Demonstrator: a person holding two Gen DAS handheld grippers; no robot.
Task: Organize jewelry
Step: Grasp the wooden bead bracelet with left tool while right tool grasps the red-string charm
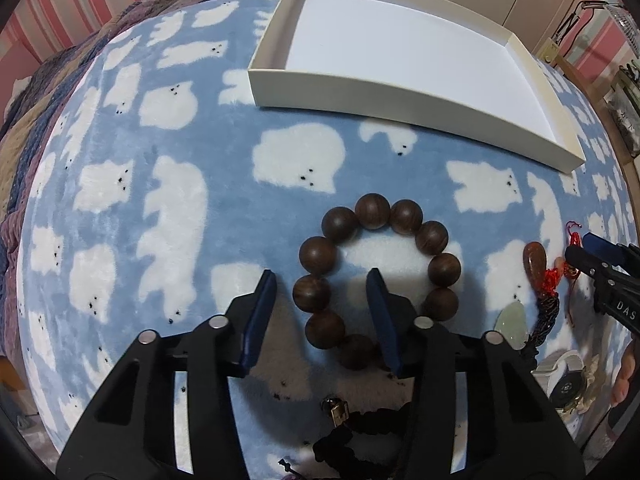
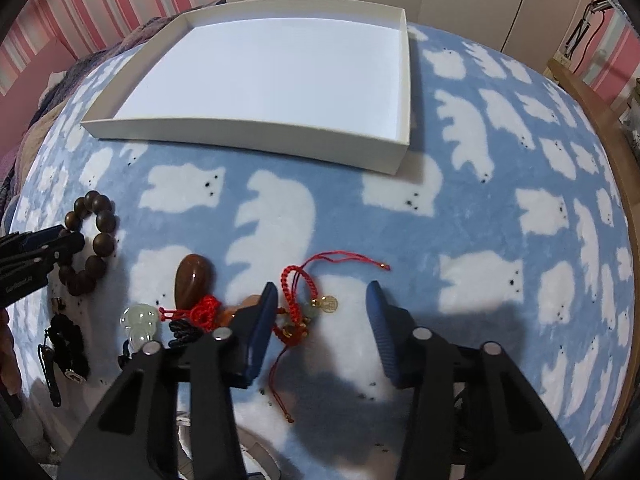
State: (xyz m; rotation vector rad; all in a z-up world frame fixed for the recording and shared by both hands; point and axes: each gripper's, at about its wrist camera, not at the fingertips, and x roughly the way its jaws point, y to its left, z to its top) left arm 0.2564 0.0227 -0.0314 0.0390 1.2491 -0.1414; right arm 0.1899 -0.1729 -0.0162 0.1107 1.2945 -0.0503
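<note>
In the left wrist view, the left gripper (image 1: 322,312) is spread wide with its fingers straddling the 9 o'clock side of the wooden bead bracelet (image 1: 376,276), nothing pinched yet, while the white box (image 1: 360,88) at 12 o'clock holds nothing. In the right wrist view, the right gripper (image 2: 322,320) is likewise released over the red cord bracelet (image 2: 302,304), with the brown pendant (image 2: 192,280) and pale gourd charm (image 2: 138,322) at 9 o'clock. Judging by the bare box and every visible piece lying on the blanket (image 2: 480,220), sorting has barely begun.
</note>
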